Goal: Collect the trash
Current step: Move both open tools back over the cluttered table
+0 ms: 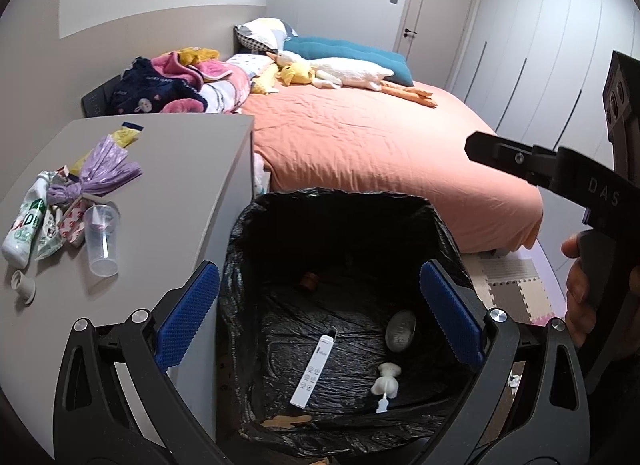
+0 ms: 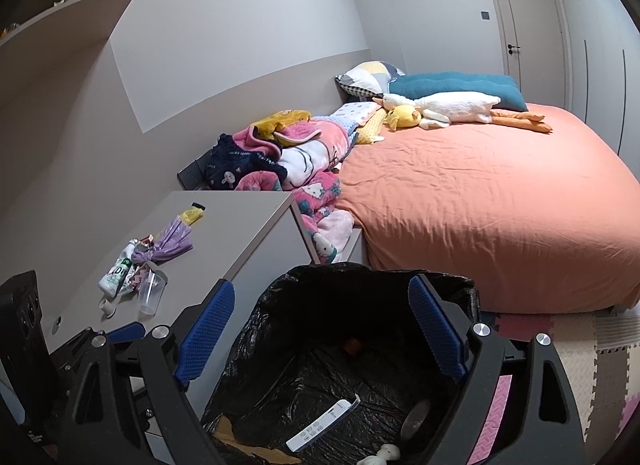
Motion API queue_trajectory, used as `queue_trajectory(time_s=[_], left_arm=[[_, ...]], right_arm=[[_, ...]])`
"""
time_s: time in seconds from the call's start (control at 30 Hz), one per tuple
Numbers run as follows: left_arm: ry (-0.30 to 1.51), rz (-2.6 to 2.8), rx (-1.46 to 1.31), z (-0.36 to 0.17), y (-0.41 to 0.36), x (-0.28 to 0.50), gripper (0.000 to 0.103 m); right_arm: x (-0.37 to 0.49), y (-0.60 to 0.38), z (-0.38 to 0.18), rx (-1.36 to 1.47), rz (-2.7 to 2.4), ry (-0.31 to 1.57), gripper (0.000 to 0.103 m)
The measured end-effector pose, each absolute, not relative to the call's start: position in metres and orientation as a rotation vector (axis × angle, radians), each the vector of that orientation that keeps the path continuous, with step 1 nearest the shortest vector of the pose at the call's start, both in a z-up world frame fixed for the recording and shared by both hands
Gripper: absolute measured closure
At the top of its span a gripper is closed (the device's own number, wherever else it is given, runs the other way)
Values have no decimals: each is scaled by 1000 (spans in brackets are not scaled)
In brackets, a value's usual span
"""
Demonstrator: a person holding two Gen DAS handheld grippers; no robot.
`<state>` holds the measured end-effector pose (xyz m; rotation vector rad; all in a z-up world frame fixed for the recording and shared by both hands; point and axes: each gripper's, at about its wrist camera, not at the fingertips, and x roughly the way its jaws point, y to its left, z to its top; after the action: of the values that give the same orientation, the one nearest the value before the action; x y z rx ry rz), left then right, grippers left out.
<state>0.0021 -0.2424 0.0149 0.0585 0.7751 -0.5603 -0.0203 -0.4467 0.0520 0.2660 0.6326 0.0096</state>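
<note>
A bin lined with a black bag (image 1: 340, 197) stands below both tools. On its bottom lie a white flat remote-like box (image 1: 314, 371), a grey oval lump (image 1: 400, 331) and a small white toy-like piece (image 1: 386, 381). My left gripper (image 1: 320, 313) hangs open over the bin's mouth, nothing between its blue pads (image 1: 188, 317). My right gripper (image 2: 322, 325) is open too, over the same bin (image 2: 360, 269), and holds nothing. On the grey cabinet top (image 1: 180, 169) to the left lie a white bottle (image 1: 22, 225), a purple bag (image 1: 96, 175), a clear cup (image 1: 102, 239) and a yellow wrapper (image 1: 126, 137).
A bed with an orange sheet (image 1: 380, 153) lies behind the bin, with plush toys and crumpled blankets (image 1: 180, 81) at its head. Foam floor mats (image 2: 592, 353) lie to the right. A hand (image 1: 580, 285) grips the other tool's handle at the right edge.
</note>
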Motion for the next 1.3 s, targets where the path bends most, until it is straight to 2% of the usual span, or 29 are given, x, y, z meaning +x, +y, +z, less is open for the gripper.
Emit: queue_trajectory(time_s=[1.3], left_arm=[[788,-254,-100,4,-72,32,6]], right_arm=[[51,-290,31,181,260,737,14]])
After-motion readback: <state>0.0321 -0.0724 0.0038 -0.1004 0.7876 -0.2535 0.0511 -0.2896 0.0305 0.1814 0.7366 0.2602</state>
